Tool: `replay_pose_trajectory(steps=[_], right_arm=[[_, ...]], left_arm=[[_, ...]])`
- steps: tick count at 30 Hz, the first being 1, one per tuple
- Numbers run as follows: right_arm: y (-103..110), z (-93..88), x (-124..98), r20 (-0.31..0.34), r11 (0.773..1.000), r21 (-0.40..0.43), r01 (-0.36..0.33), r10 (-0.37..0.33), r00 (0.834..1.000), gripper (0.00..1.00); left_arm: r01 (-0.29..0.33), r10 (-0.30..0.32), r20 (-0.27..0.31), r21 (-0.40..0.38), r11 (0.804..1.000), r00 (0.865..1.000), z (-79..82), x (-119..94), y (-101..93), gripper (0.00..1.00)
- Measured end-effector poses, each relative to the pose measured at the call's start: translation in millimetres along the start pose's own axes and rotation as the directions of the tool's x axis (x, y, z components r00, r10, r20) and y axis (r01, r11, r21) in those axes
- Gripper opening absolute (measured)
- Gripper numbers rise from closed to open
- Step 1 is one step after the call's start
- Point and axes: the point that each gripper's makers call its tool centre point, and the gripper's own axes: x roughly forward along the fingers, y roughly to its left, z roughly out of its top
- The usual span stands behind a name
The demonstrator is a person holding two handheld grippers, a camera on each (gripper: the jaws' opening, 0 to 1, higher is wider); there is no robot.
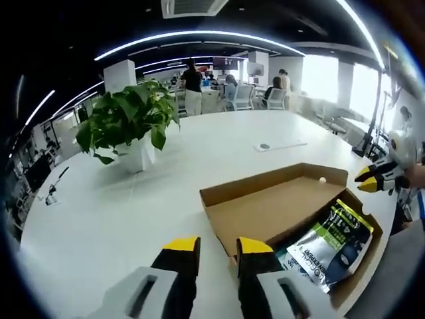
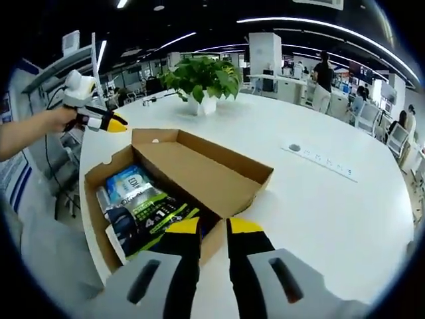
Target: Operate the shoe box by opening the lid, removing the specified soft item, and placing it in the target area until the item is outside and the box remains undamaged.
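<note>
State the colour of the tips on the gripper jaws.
Yellow, above black jaws; clearest on the right gripper in the right gripper view.

Matt brown cardboard box (image 2: 199, 174) holding glossy plastic packets (image 2: 143, 209), on a smooth white table (image 2: 319, 212) with a faint sheen; gripper jaws of matt black with yellow tips; leafy plant (image 1: 126, 116) in a smooth white pot (image 1: 141, 156).

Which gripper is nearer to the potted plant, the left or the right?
Left. The left gripper is at the box corner facing the potted plant; the right gripper is at the opposite end of the box, farther from it.
</note>
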Motion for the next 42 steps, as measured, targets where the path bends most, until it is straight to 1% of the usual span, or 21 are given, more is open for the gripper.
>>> replay_pose_trajectory(steps=[3, 6, 9, 12, 18, 20, 21, 28, 30, 31, 36, 42], right_arm=[[8, -4.6, -1, -0.026, 1.0, 0.019, -0.022, 0.022, 0.999, 0.16], [13, -7.7, -2, -0.041, 0.999, 0.012, -0.03, 0.03, 0.999, 0.16], [22, -11.7, -1, -0.066, 0.998, 0.01, -0.054, 0.055, 0.996, 0.16], [34, -14.6, 1, -0.093, 0.995, 0.02, -0.094, 0.095, 0.991, 0.17], [49, -17.3, 8, -0.139, 0.991, 0.001, -0.137, 0.135, 0.981, 0.18], [50, -18.2, 10, -0.151, 0.99, 0.009, -0.142, 0.142, 0.978, 0.19], [52, -20.1, 12, -0.169, 0.989, 0.018, -0.147, 0.148, 0.974, 0.19], [53, -22.4, 22, -0.224, 0.99, 0.009, -0.141, 0.139, 0.965, 0.21], [54, -22.2, 25, -0.242, 0.99, 0.015, -0.138, 0.137, 0.961, 0.21], [53, -24.1, 26, -0.261, 0.991, 0.023, -0.128, 0.13, 0.957, 0.22], [53, -27.6, 32, -0.297, 0.993, 0.042, -0.111, 0.119, 0.948, 0.22], [61, -36.7, 41, -0.352, 0.991, 0.045, -0.122, 0.13, 0.927, 0.23]], left_arm=[[0.006, -0.006, -0.008, 0.009, 1.0, 1.0, -2.8, -5, -6.5, 0.23], [0.013, -0.013, -0.014, 0.009, 1.0, 1.0, -6.4, -8, -12.6, 0.24], [0.027, -0.026, -0.025, 0.017, 1.0, 0.999, -11.2, -12, -22.4, 0.25], [0.04, -0.039, -0.037, 0.028, 0.999, 0.999, -15.3, -14, -31.0, 0.26], [0.067, -0.065, -0.052, 0.043, 0.997, 0.997, -23.6, -18, -46.7, 0.26], [0.082, -0.079, -0.06, 0.045, 0.996, 0.995, -27.7, -17, -53.0, 0.26], [0.087, -0.084, -0.065, 0.047, 0.995, 0.994, -29.6, -17, -55.4, 0.26], [0.133, -0.129, -0.091, 0.041, 0.99, 0.987, -43.9, -16, -71.2, 0.27], [0.145, -0.141, -0.102, 0.034, 0.989, 0.985, -48.9, -14, -75.2, 0.27], [0.149, -0.145, -0.104, 0.03, 0.988, 0.984, -50.6, -14, -76.6, 0.27], [0.179, -0.177, -0.121, 0.01, 0.984, 0.977, -59.1, -10, -85.9, 0.27], [0.214, -0.213, -0.137, -0.009, 0.977, 0.967, -67.4, -6, -97.0, 0.27]])
